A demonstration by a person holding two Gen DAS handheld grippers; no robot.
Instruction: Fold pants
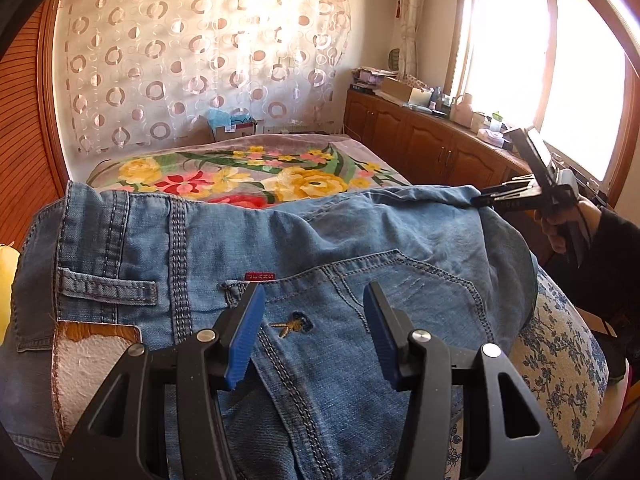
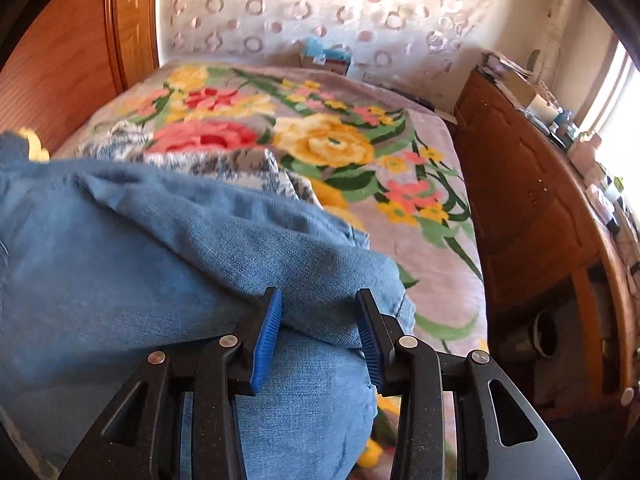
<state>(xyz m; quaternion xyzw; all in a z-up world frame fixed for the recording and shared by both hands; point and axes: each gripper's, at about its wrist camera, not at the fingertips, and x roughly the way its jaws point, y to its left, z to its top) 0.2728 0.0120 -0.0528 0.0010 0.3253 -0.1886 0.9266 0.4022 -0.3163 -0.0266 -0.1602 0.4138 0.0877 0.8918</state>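
Blue denim pants [image 1: 320, 232] lie folded across the near end of the bed, with the waistband and a leather patch [image 1: 88, 364] at the left. A back pocket [image 1: 400, 292] faces up. My left gripper [image 1: 314, 286] hovers open just over that pocket, with nothing pinched between its blue pads. A person's hand [image 1: 560, 224] holds my right gripper [image 1: 478, 200] at the pants' far right edge. In the right wrist view the right gripper [image 2: 319, 292] stands open, and a rounded fold of the pants [image 2: 140, 240] lies loosely between its pads.
A flowered blanket [image 1: 248, 172] covers the bed beyond the pants. Blue-patterned white bedding [image 1: 560, 352] lies under the pants at the right. Wooden cabinets [image 1: 420, 136] with clutter on top run along the right wall under a bright window. A cardboard box [image 1: 232, 128] stands at the bed's far end.
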